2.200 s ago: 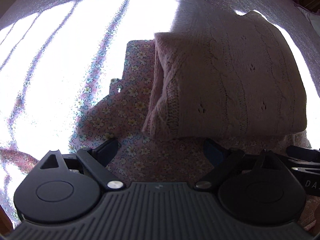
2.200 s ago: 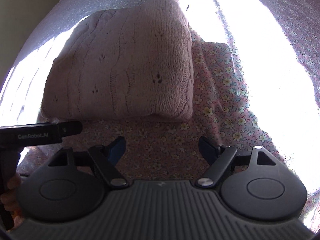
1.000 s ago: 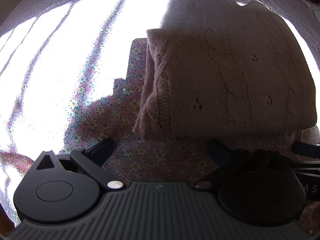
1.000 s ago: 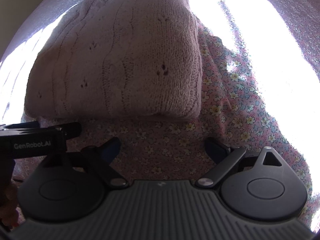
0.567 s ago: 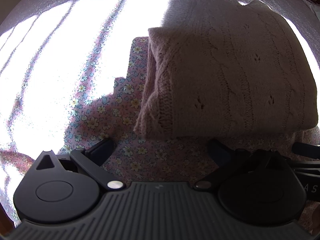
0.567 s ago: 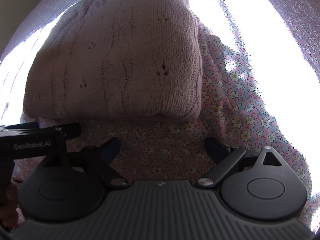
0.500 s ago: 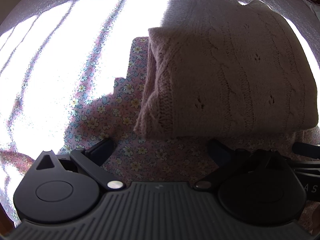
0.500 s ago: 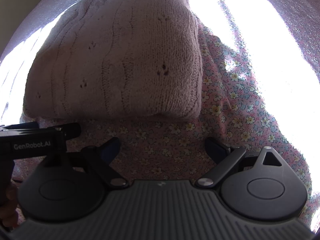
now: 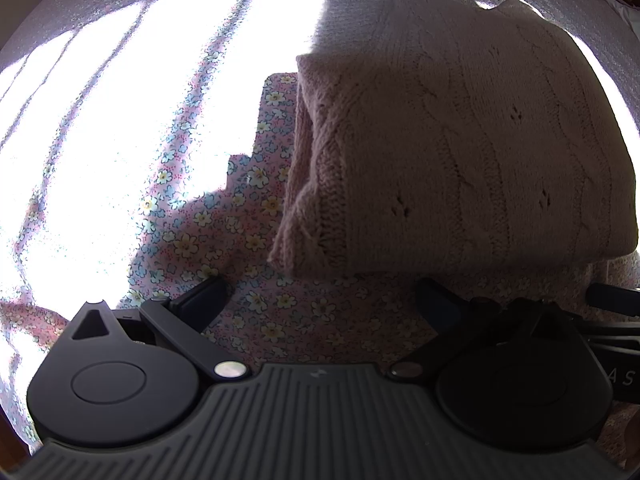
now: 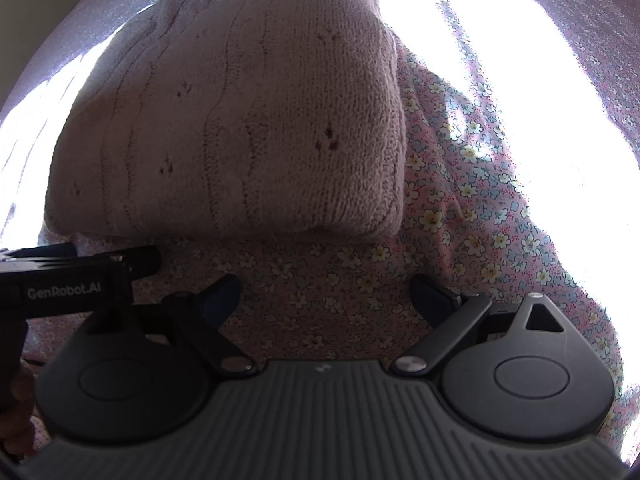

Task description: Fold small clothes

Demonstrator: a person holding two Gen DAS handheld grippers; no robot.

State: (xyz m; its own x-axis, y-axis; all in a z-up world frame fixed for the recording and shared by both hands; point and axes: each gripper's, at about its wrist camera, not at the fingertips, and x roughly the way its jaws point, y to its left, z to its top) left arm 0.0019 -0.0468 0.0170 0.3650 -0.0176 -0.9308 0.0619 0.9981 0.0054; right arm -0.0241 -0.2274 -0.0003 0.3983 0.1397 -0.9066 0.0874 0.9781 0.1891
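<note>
A pale pink cable-knit sweater [image 9: 460,160] lay folded into a thick, roughly rectangular bundle on the floral bedsheet [image 9: 256,240], its rounded folded edge facing both cameras. Raised cable ribs ran along its top, with small paired eyelet holes scattered between them, and at its left end in the left wrist view the stacked knitted layers showed one over another. Most of the sweater sat in shadow, while hard sunlight washed out the sheet on either side of it in bright bands.

The sheet was pink, printed with small yellow, white and blue flowers, and lay slightly rumpled beside the sweater.

The left hand-held gripper [image 9: 320,300] hovered just short of the sweater's near edge with its two fingers spread wide, nothing between them. The right hand-held gripper [image 10: 326,294] sat likewise spread and empty near the same edge of the sweater, over the sheet. In the right wrist view the left one's body, lettered "GenRobot.AI", showed beside the sweater's left corner
</note>
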